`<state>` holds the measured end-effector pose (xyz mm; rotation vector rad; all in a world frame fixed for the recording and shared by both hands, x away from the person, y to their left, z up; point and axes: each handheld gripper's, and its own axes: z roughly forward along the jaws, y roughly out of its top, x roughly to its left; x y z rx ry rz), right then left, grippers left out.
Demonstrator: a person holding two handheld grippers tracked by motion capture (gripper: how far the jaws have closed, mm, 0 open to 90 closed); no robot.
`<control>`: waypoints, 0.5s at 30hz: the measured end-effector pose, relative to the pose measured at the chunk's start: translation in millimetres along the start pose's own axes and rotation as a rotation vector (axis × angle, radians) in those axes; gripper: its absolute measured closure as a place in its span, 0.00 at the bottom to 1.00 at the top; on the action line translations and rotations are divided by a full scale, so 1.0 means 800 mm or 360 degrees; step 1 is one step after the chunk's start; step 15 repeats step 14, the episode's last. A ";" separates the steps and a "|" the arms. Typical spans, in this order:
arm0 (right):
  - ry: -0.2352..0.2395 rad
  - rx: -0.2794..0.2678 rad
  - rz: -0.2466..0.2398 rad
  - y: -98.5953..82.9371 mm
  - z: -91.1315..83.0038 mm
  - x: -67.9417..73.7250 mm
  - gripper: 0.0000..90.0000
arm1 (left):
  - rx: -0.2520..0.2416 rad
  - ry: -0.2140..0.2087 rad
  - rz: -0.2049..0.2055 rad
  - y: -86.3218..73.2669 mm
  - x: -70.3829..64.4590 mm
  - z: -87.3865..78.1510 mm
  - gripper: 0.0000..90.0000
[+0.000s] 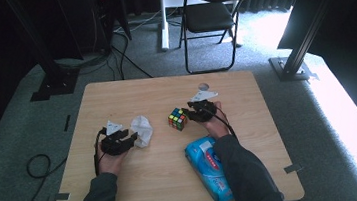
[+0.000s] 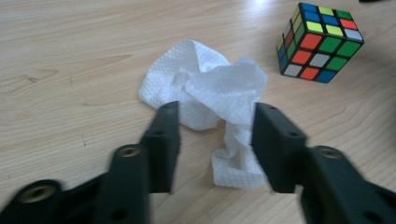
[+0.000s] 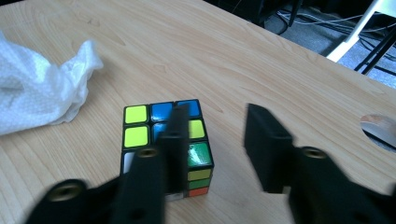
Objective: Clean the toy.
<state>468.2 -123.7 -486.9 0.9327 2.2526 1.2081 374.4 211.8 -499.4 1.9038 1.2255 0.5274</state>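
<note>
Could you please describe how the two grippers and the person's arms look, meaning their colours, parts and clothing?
Both the left gripper and the right gripper are black, each with two flat, blocky jaws with round brass-coloured screw holes at the base. Each has a grey three-cornered plate on top and a trailing black cable. The person wears dark grey-green long sleeves.

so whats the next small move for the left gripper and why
Probably ease the left gripper a little further forward and down, then close on the crumpled tissue. Its jaws stand open with the tissue's near fold lying between them on the table, so a short advance should catch more of it. The right gripper is open over the cube, apart from the tissue.
</note>
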 end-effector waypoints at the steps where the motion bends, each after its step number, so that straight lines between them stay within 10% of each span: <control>1: 0.0003 -0.0003 0.0006 0.000 0.000 -0.001 0.76 | 0.0000 0.0000 0.0000 0.000 0.000 0.000 0.71; 6: -0.0054 0.0013 0.0020 0.001 -0.001 -0.001 1.00 | 0.0023 0.0017 0.0016 -0.001 0.001 0.001 1.00; 15: -0.0087 0.0021 0.0028 0.000 -0.001 -0.002 1.00 | 0.0021 0.0017 0.0048 -0.001 -0.002 0.002 1.00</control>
